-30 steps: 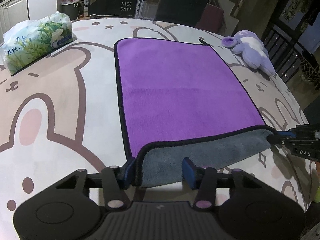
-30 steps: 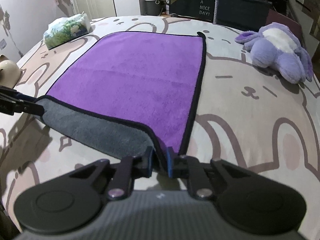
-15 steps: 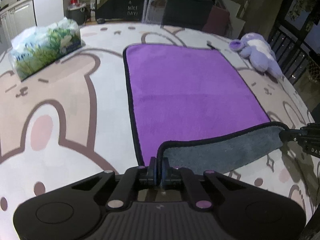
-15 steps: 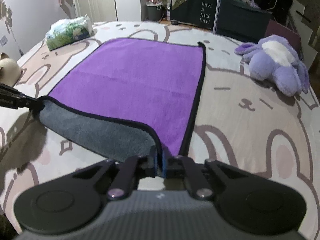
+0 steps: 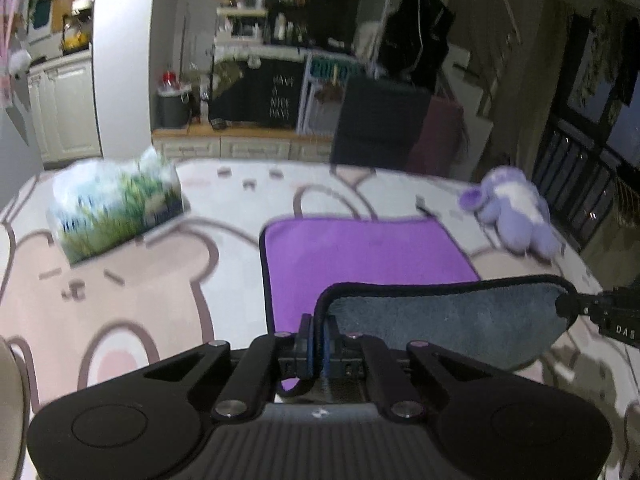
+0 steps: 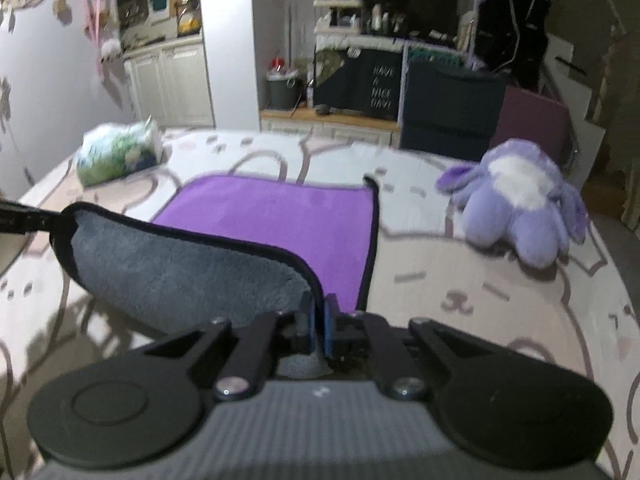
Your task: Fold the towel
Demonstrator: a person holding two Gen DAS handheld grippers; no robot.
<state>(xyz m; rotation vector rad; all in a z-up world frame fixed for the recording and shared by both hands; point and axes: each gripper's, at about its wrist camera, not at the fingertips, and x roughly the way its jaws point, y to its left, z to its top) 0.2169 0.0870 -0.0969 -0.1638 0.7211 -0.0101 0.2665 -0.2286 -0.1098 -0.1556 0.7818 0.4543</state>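
Note:
A purple towel with a black hem and grey underside lies on the table; it also shows in the right wrist view. My left gripper is shut on its near left corner. My right gripper is shut on its near right corner. Both hold the near edge lifted above the table, so the grey underside faces me and hangs between them. The far half lies flat. The right gripper shows at the right edge of the left wrist view.
A tissue pack lies at the far left of the bear-print table cover. A purple plush toy lies at the far right. A dark chair and kitchen shelves stand beyond the far edge.
The left gripper shut on the near left corner. Both grippers then rose and lifted the near edge off the table, moving it toward the far edge.

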